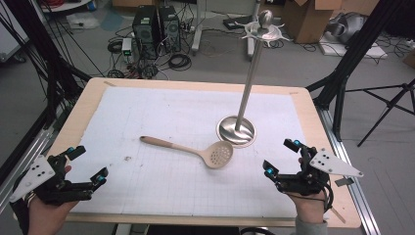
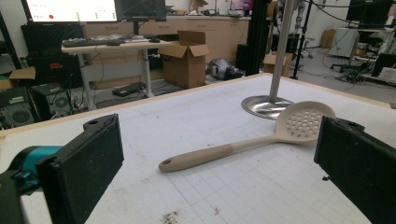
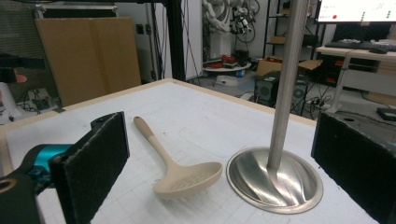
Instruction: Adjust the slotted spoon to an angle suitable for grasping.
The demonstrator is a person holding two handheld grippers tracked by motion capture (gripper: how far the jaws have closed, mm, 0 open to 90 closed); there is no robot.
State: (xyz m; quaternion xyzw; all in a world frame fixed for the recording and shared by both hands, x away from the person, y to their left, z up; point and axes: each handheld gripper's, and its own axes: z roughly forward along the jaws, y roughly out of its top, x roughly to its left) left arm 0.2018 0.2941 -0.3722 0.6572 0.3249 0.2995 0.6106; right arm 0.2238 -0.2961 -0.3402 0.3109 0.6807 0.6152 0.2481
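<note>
On the white gridded mat [image 1: 147, 112], seen from the high view, we find the beige slotted spoon [image 1: 193, 150] lying flat between our hands, its perforated bowl just beside the round base of the steel utensil stand [image 1: 237, 130]; our left gripper [image 1: 85, 164] and right gripper [image 1: 281, 157] both sit near the table's front edge, jaws spread wide and holding nothing. From the left gripper view, the slotted spoon [image 2: 243, 144] points its handle end toward us, with the stand [image 2: 269, 103] behind the bowl. We judge that a grab on the smooth tapered handle could slip or spin the spoon flat against the mat. From the right gripper view, the slotted spoon [image 3: 175, 163] rests its bowl close to the stand [image 3: 275, 179], so a reach from this side could knock the base or pole, and the pole stands in the way of a straight approach.
</note>
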